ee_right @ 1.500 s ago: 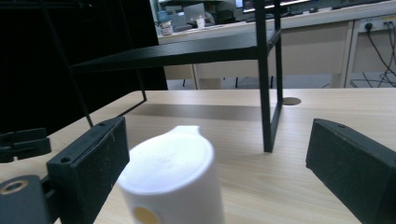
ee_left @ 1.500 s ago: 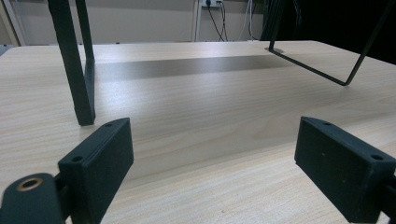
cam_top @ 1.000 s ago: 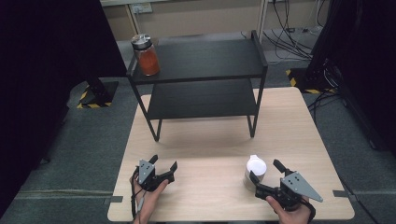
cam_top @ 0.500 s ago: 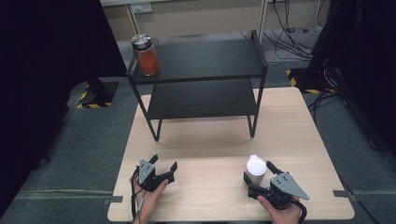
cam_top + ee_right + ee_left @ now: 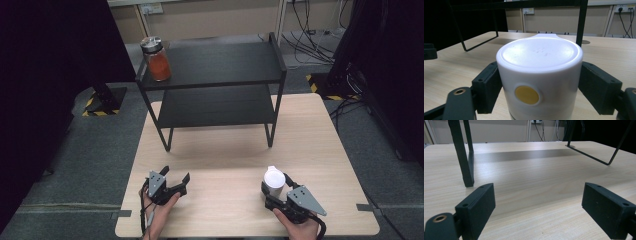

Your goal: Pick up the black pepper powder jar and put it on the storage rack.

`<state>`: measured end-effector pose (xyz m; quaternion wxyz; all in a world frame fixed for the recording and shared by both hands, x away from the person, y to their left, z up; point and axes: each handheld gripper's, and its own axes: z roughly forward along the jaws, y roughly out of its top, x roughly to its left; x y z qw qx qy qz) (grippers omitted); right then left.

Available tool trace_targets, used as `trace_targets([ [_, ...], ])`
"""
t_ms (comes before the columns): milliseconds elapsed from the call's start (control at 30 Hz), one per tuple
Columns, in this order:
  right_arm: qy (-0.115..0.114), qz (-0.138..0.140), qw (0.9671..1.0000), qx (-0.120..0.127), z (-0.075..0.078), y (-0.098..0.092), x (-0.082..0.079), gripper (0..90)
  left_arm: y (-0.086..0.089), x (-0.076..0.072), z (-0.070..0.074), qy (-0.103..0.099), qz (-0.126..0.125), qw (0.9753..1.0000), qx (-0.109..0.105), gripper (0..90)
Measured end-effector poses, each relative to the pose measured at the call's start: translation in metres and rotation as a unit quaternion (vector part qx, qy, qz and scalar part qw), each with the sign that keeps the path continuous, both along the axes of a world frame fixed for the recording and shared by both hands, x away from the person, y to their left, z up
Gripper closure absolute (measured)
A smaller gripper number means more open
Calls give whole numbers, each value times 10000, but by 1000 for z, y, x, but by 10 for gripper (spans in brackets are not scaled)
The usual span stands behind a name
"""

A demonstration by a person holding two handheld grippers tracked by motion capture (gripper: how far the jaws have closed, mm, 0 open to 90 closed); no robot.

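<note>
A white container (image 5: 274, 177) with a flat top and a round yellow spot (image 5: 527, 95) on its side stands on the wooden table (image 5: 310, 140) near the front right. My right gripper (image 5: 276, 184) is around it, one jaw close against each side of the container (image 5: 540, 57), spread almost as wide as they go. At the front left my left gripper (image 5: 176, 174) rests low over the table, open, with bare wood between its jaws (image 5: 539, 202).
A black two-level rack (image 5: 215, 65) stands at the back of the table, its legs (image 5: 465, 157) ahead of my left gripper. A jar of orange contents (image 5: 156, 60) with a metal lid sits on the top level's left corner. Cables lie on the floor behind.
My right gripper has moved left and forward from beside the white container, so that its jaws now flank it. The left gripper has stayed where it was.
</note>
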<state>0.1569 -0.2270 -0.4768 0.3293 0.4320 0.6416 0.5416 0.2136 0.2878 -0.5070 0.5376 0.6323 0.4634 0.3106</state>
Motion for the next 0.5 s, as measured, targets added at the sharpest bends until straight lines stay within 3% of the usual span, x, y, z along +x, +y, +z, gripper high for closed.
trace_targets([
  [200, -40, -51, 10000, -65, -4, 5, -1, 294, 0, 0, 0, 1, -2, 10000, 18, 111],
  [500, -146, -74, 9996, -249, -5, 9, -3, 306, 0, 0, 0, 5, -4, 10000, 13, 111],
])
